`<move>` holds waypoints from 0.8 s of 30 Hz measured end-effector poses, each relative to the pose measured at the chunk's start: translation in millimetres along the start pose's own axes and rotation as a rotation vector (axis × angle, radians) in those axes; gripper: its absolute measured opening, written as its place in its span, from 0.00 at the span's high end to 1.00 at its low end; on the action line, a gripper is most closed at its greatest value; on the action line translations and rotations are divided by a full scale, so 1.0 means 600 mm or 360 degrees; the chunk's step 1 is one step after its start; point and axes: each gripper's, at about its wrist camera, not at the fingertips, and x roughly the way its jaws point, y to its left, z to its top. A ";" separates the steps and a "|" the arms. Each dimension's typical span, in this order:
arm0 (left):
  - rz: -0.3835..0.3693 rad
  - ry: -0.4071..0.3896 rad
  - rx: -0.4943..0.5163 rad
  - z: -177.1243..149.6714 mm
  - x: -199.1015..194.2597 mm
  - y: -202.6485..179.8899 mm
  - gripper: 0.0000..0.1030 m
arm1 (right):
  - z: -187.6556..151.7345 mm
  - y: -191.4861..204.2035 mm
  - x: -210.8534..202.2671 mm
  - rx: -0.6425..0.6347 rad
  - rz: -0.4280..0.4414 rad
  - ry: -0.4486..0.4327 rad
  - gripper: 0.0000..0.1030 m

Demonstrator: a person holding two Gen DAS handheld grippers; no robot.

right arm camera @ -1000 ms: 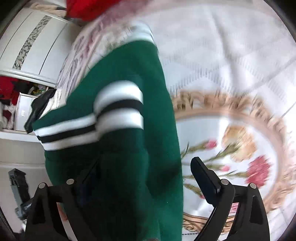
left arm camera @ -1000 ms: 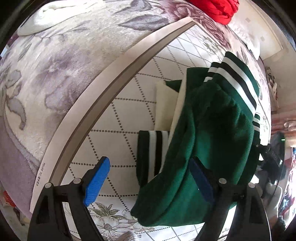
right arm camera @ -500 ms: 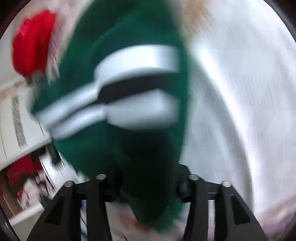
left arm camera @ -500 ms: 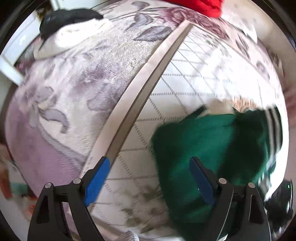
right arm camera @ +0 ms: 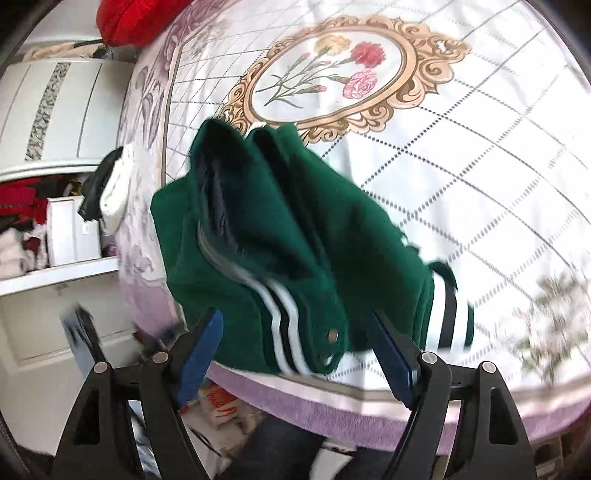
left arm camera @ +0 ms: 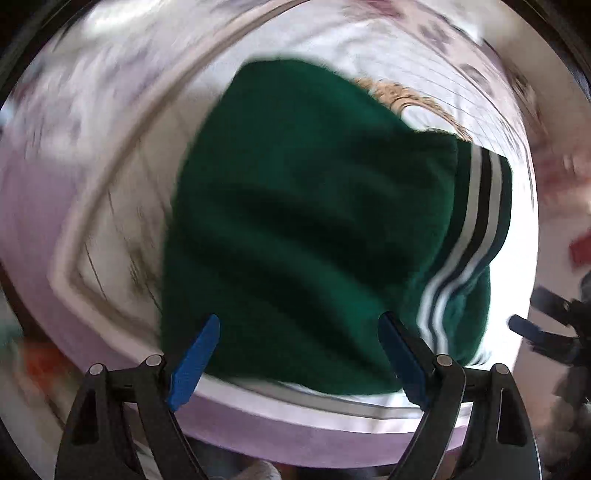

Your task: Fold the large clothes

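A dark green jacket (right arm camera: 280, 236) with white and black striped cuffs lies folded in a bundle near the front edge of the bed. It fills the middle of the left wrist view (left arm camera: 303, 229), blurred. My left gripper (left arm camera: 299, 343) is open and empty, just in front of the bundle. My right gripper (right arm camera: 295, 336) is open and empty, with the striped hem between its blue pads but not clamped. The right gripper also shows at the right edge of the left wrist view (left arm camera: 543, 325).
The bed has a white quilted cover (right arm camera: 480, 155) with a gold floral medallion (right arm camera: 332, 74) and a purple border (right arm camera: 369, 410). A red garment (right arm camera: 133, 18) lies at the far side. White cupboards and shelves (right arm camera: 55, 147) stand left of the bed.
My right gripper was shut on the jacket half a second ago and has let it go onto the bed. Both grippers have pulled back toward the bed's front edge.
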 end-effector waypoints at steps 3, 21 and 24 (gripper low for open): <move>-0.0007 -0.0008 -0.0306 -0.039 0.015 0.015 0.15 | 0.050 0.002 0.012 -0.0103 0.0142 0.0042 0.21; 0.0342 -0.0066 -0.0788 -0.182 0.120 -0.012 0.15 | 0.146 0.023 0.215 0.0382 0.0796 0.0582 0.73; 0.0113 -0.0096 -0.0911 -0.186 0.090 0.021 0.15 | 0.139 0.029 0.201 0.0322 0.0755 0.0562 0.74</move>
